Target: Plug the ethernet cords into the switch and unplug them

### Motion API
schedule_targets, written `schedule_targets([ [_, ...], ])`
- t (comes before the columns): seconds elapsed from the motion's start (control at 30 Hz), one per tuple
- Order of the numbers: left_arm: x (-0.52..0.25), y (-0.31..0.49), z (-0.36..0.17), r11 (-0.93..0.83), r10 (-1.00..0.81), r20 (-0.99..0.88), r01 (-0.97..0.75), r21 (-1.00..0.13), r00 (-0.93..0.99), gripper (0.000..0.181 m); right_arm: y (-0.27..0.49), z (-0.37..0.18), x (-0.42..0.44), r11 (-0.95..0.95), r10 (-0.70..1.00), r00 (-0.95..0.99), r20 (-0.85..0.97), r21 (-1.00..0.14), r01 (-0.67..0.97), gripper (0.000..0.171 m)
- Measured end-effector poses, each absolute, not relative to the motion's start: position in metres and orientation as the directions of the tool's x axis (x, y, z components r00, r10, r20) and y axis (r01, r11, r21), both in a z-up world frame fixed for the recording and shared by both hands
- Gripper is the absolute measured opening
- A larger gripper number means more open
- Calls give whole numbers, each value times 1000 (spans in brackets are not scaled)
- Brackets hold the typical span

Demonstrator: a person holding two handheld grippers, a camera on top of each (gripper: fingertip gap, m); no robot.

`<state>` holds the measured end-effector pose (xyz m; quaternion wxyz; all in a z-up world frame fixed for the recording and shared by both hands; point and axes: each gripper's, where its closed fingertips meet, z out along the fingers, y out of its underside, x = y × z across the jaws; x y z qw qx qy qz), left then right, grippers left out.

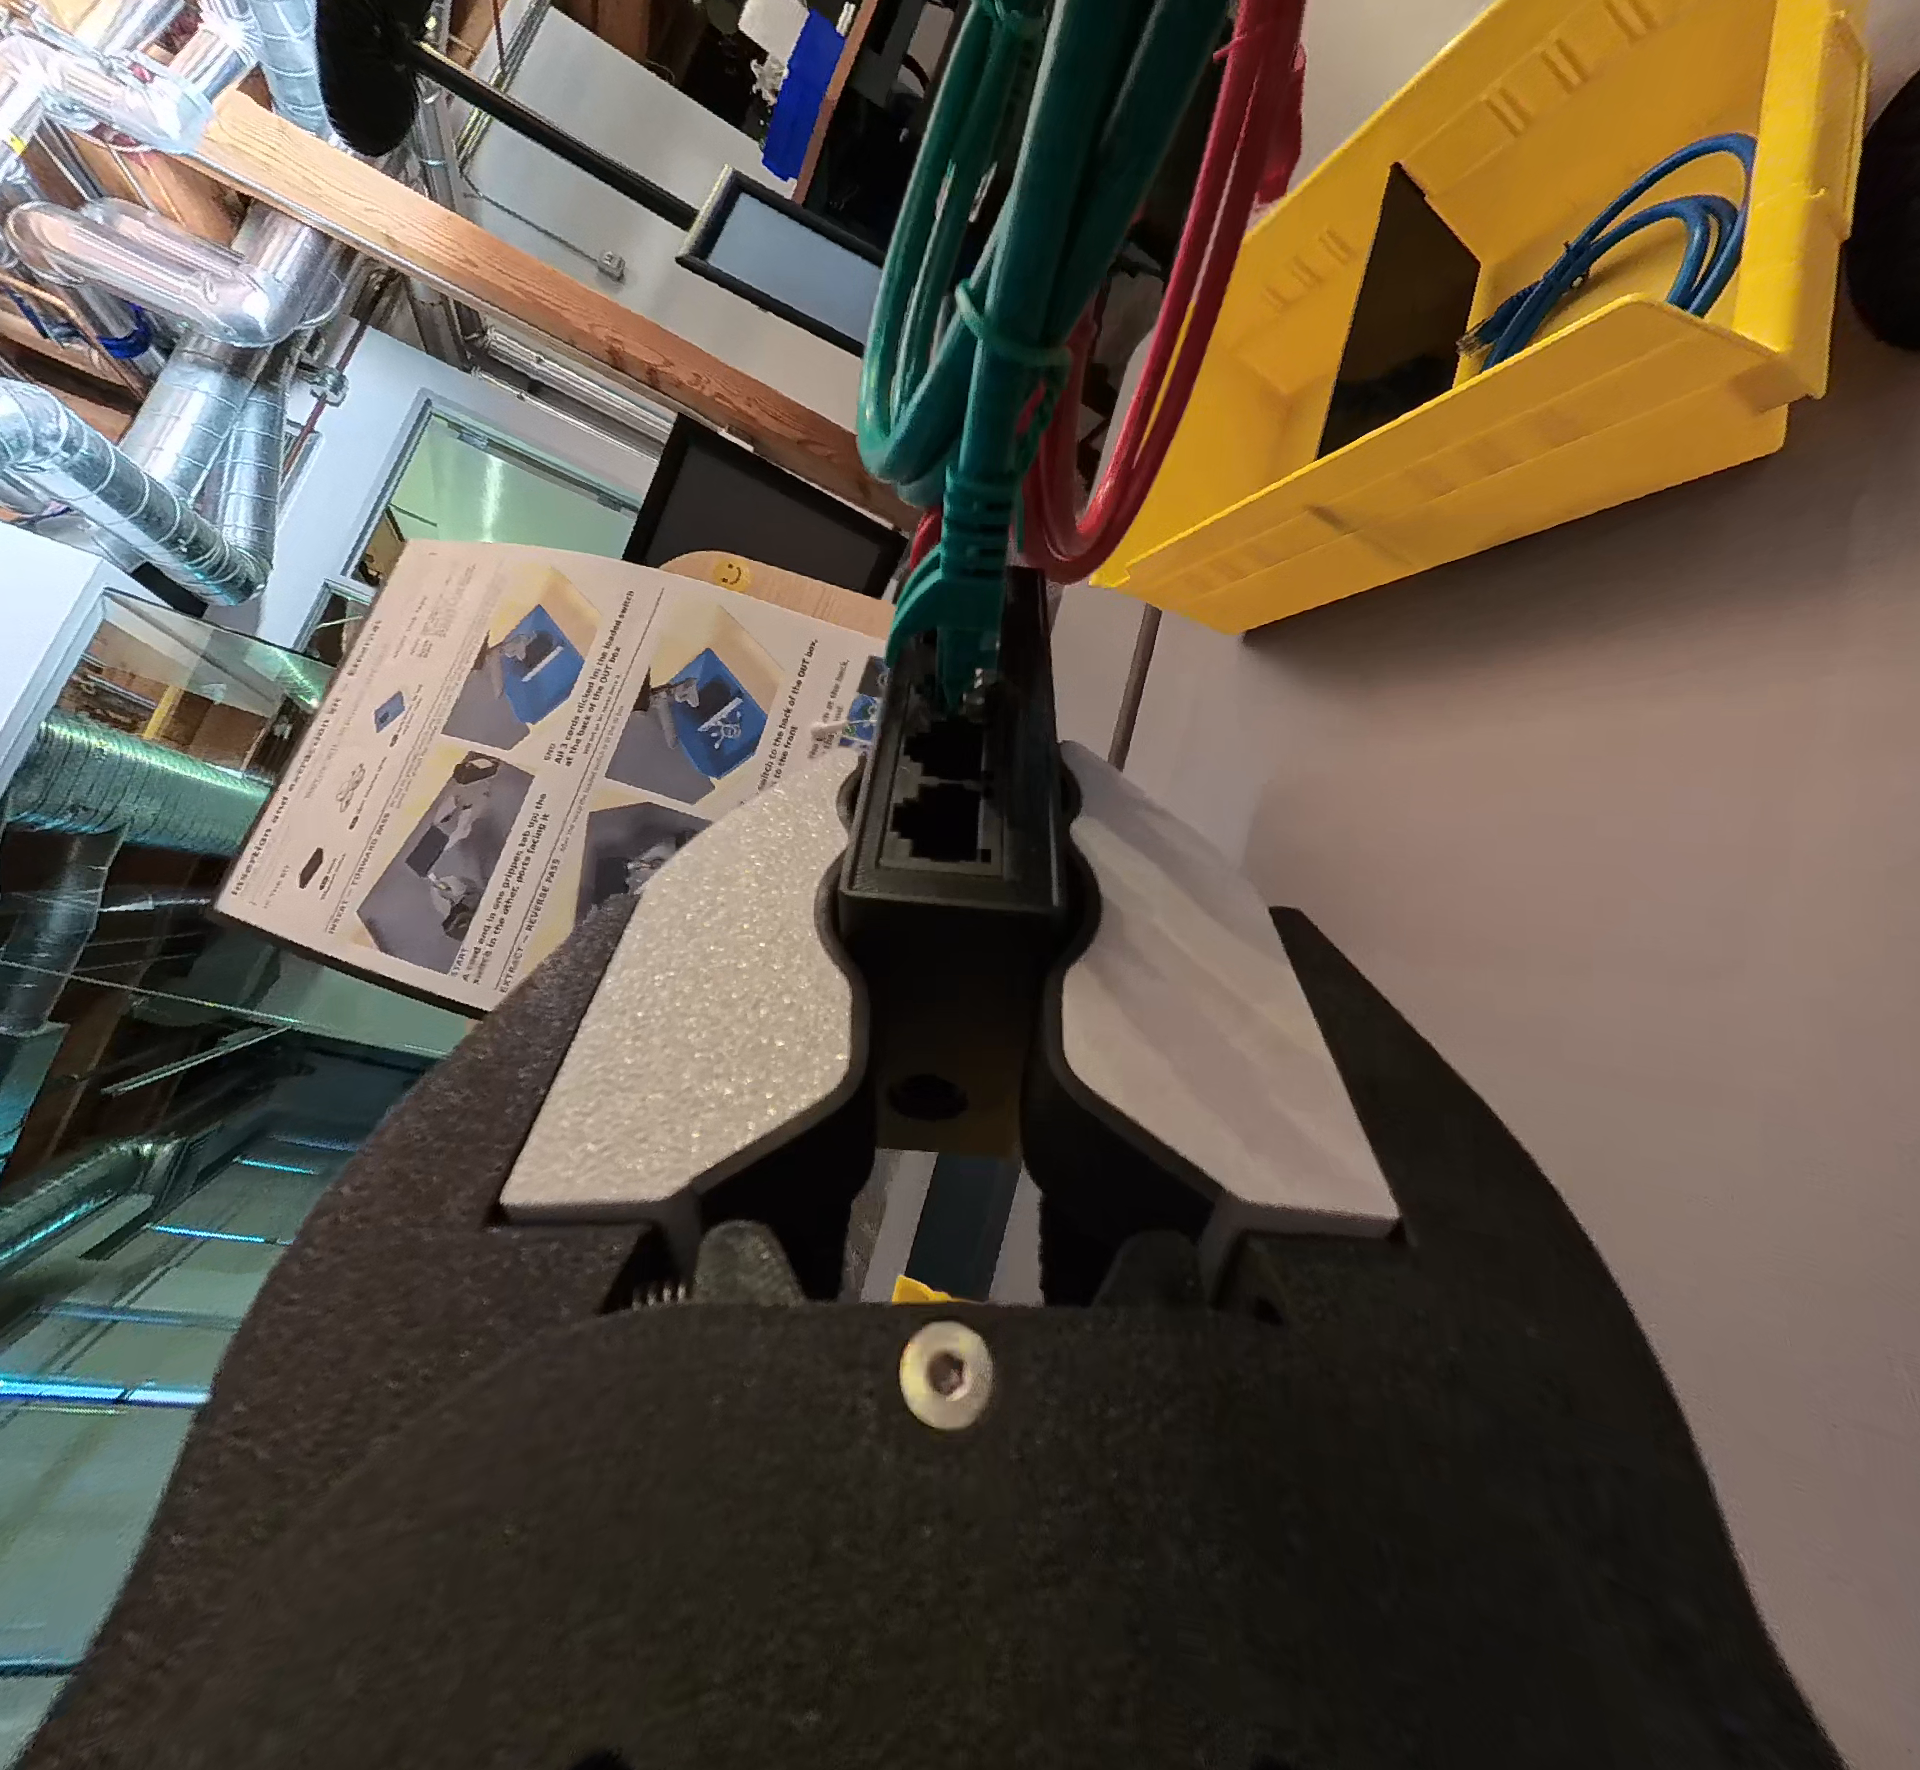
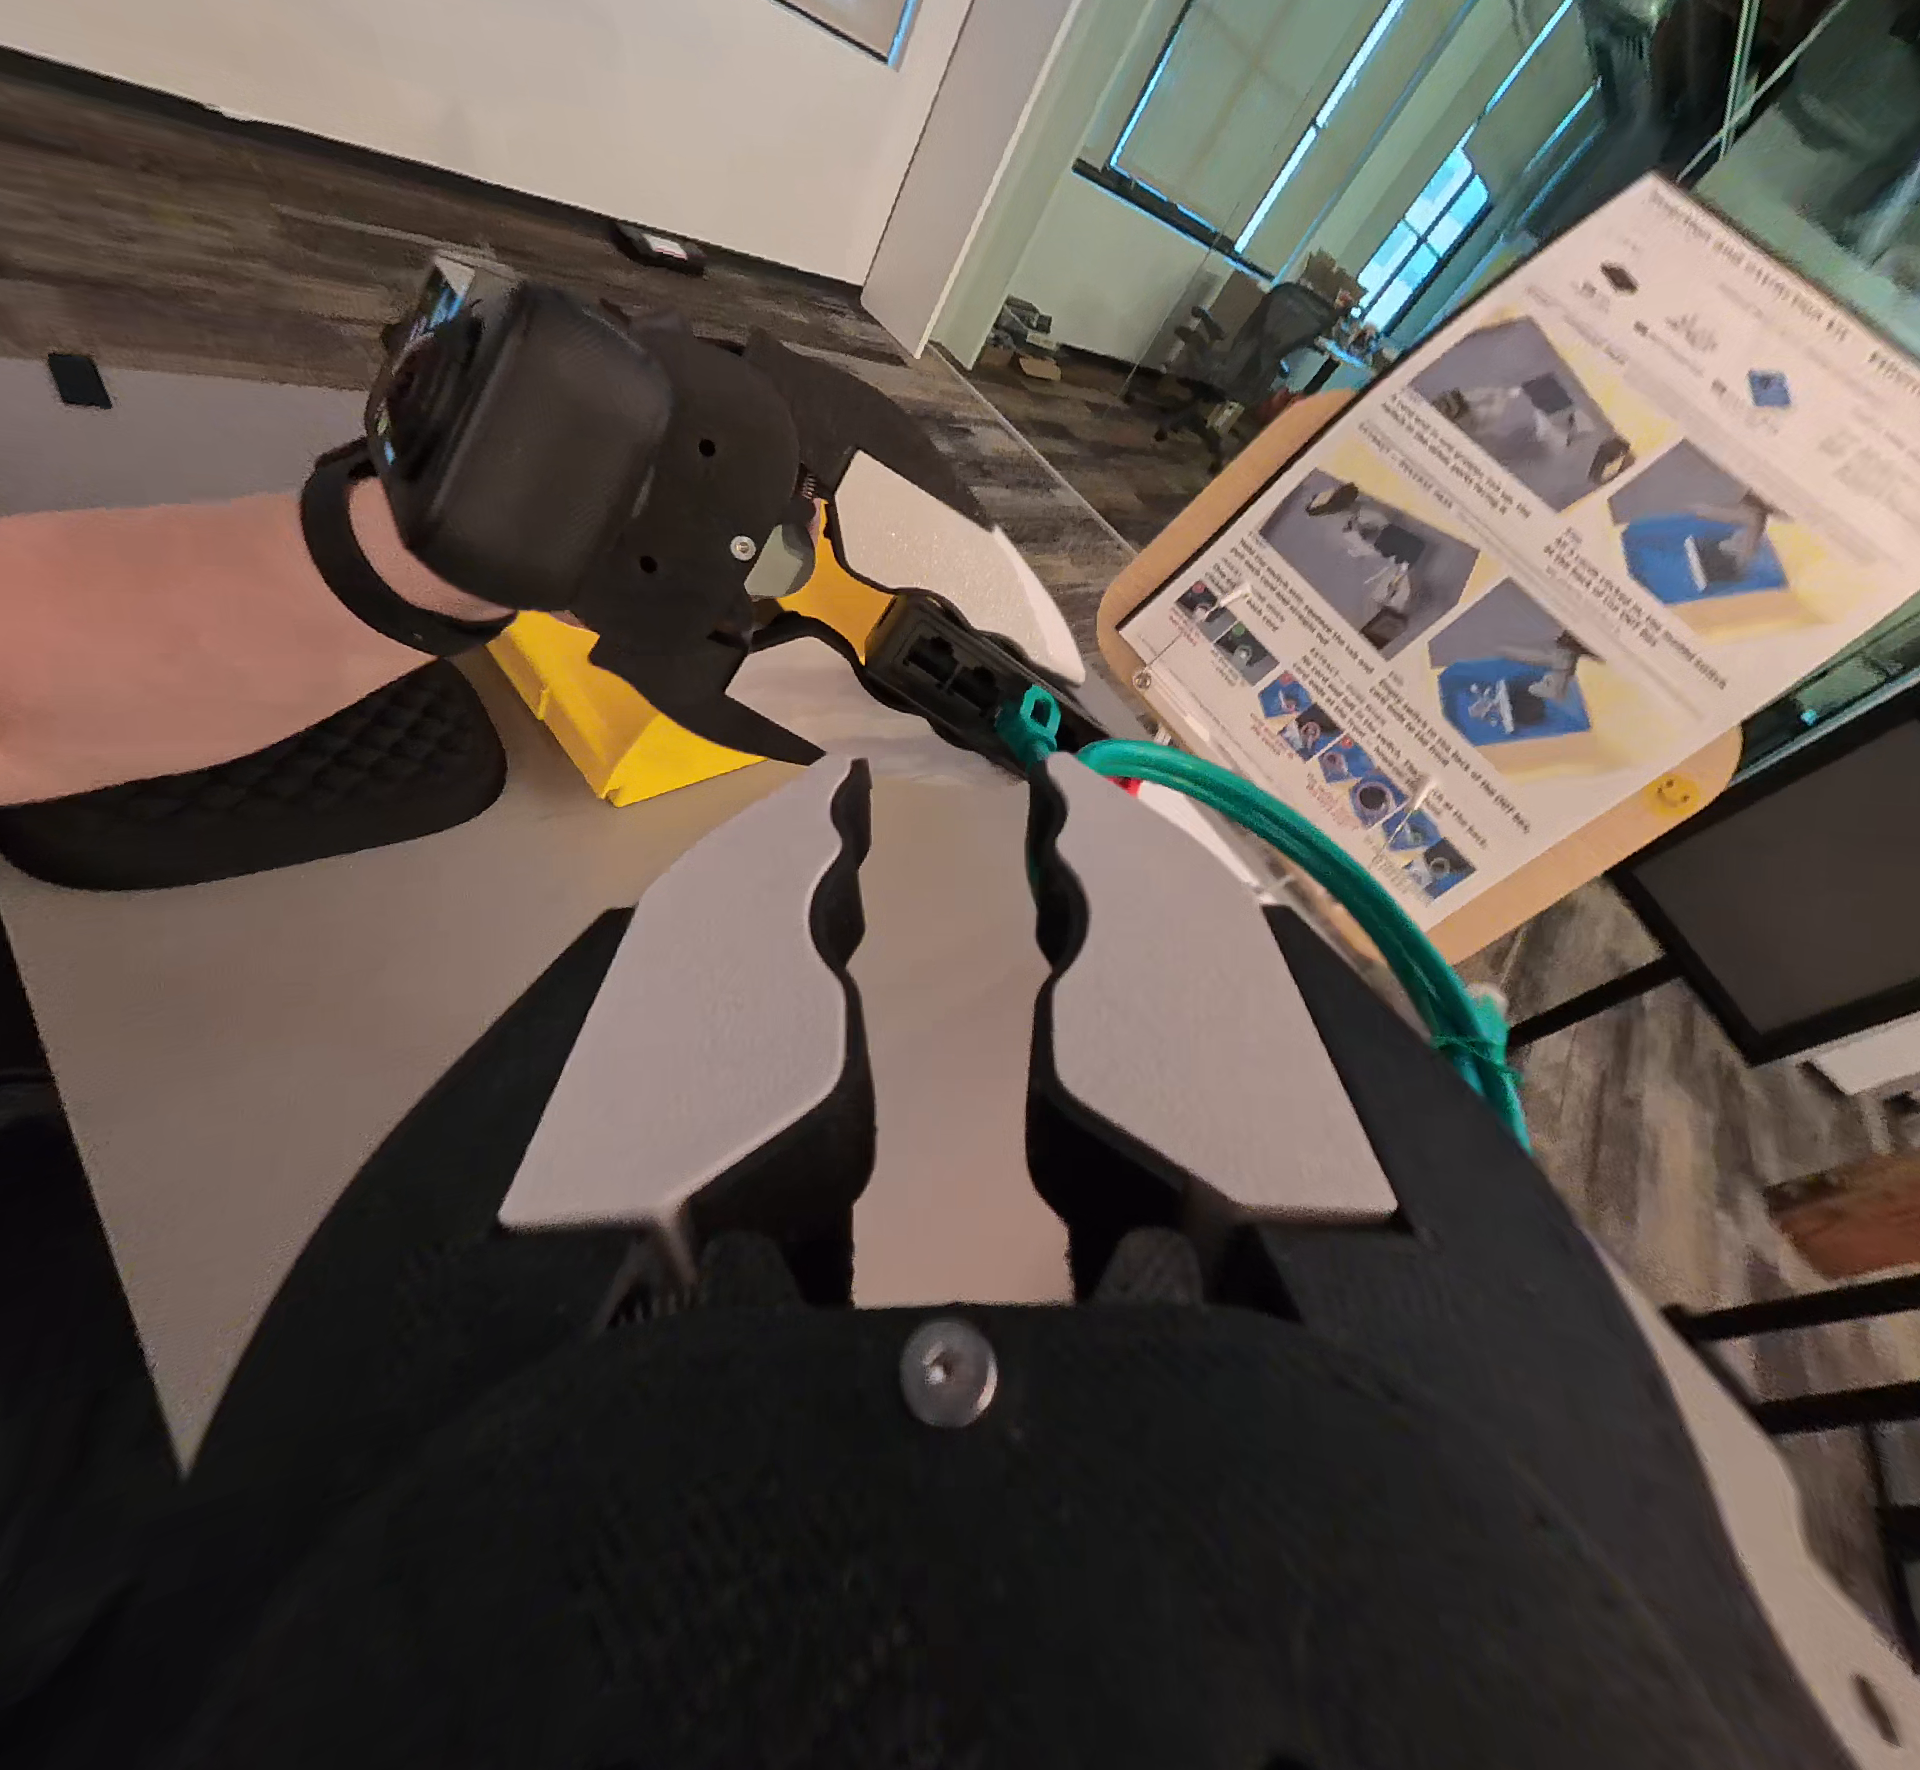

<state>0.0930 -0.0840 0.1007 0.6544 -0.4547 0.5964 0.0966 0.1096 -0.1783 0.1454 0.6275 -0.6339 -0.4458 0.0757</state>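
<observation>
Between left gripper (image 1: 951,847) fingers: switch (image 1: 951,816) (green cord (image 1: 971,515) seemingly plugged).

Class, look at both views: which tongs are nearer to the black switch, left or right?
Left. The left tongs are shut on the switch itself. The right tongs are open and empty, a short way off, near the green cord.
</observation>
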Motion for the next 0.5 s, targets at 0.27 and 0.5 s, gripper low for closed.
schedule_targets([
  [0.27, 95, -91, 105, 612, -391, -883, -643, -461, 260, 30, -189, 166, 102, 355, 615, 413, 672, -704, 616, 30],
  [0.5, 111, -101, 96, 669, -343, -918, -634, -387, 199, 30, -175, 142, 104, 384, 576, 236, 782, -515, 767, 30],
])
